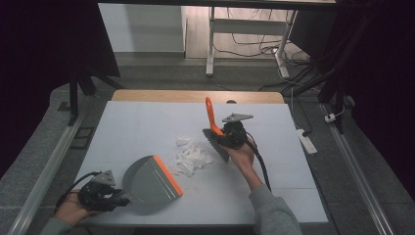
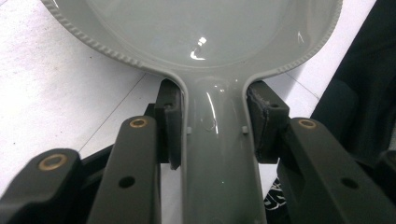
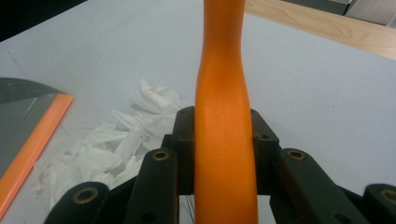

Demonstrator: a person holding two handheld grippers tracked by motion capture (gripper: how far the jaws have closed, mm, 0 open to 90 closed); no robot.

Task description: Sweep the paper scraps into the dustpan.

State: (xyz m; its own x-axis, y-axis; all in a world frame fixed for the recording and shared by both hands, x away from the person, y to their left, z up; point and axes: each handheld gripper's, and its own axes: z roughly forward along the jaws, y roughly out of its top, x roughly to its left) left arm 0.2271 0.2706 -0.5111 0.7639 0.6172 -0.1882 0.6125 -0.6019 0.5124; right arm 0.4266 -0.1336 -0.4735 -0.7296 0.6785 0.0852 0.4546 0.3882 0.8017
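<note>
Now, here is how your table stands.

Left gripper: your left gripper (image 1: pixel 119 199) sits at the near left corner of the table (image 1: pixel 274 147), its jaws clamped on the grey handle of the dustpan (image 1: pixel 150 183); in the left gripper view the pads (image 2: pixel 170 123) press on both sides of that handle, just below where the pan widens.

Dustpan: it lies flat at the near left, its orange lip (image 1: pixel 168 174) turned to the right and far side, towards the scraps.

Right gripper: your right gripper (image 1: pixel 222 137) is held near the middle of the table, a little right of centre, its jaws closed on the orange handle of the brush (image 1: pixel 211 113); in the right gripper view the handle (image 3: pixel 223 116) runs straight up between the pads.

Brush: the handle points to the far side, the dark bristle end (image 1: pixel 219 146) points near and down, just right of the scraps. Whether the bristles touch the table, you cannot tell from here.

Paper scraps: a loose white heap of paper scraps (image 1: pixel 191 155) lies between the lip of the pan and the brush, its near left edge touching or just beside the lip.

Table: a white sheet covers it, with a strip of wood along the far edge.
</note>
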